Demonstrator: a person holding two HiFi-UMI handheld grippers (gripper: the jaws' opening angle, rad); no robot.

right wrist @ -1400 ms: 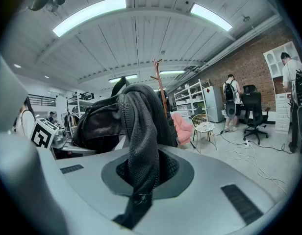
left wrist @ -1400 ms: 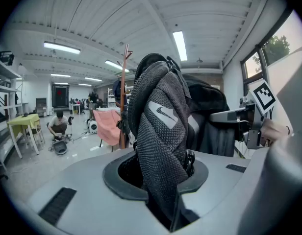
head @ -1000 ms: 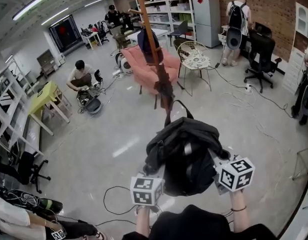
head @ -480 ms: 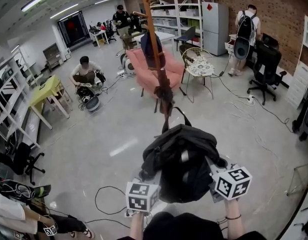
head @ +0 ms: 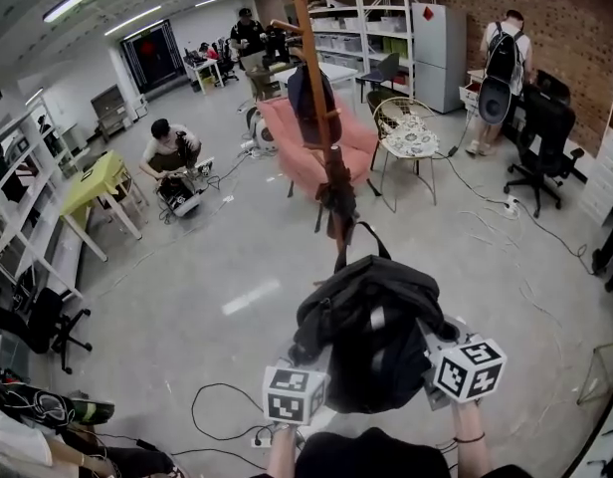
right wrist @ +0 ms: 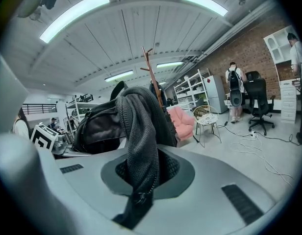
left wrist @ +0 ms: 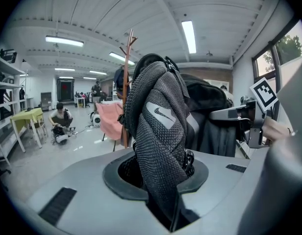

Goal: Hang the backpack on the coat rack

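A black backpack (head: 371,342) hangs in the air between my two grippers, its top loop standing up toward the coat rack (head: 321,118), a tall wooden pole just beyond it. My left gripper (head: 302,371) is shut on a mesh shoulder strap (left wrist: 158,131) that runs through its jaws. My right gripper (head: 441,352) is shut on the other mesh strap (right wrist: 141,146). The pack's body covers both sets of fingertips in the head view. A dark bag (head: 308,93) hangs high on the rack. The rack (left wrist: 125,92) stands behind the pack in the left gripper view, and its branched top (right wrist: 153,82) shows in the right gripper view.
A pink armchair (head: 306,142) and a wire side table (head: 406,132) stand behind the rack. One person crouches on the floor (head: 172,152) at left, another stands (head: 501,78) at back right. Cables (head: 227,406) lie on the floor near my feet. A yellow table (head: 93,187) is at left.
Both grippers have carried the backpack forward toward the coat rack, which now stands nearer and larger. The grip on both straps is unchanged.
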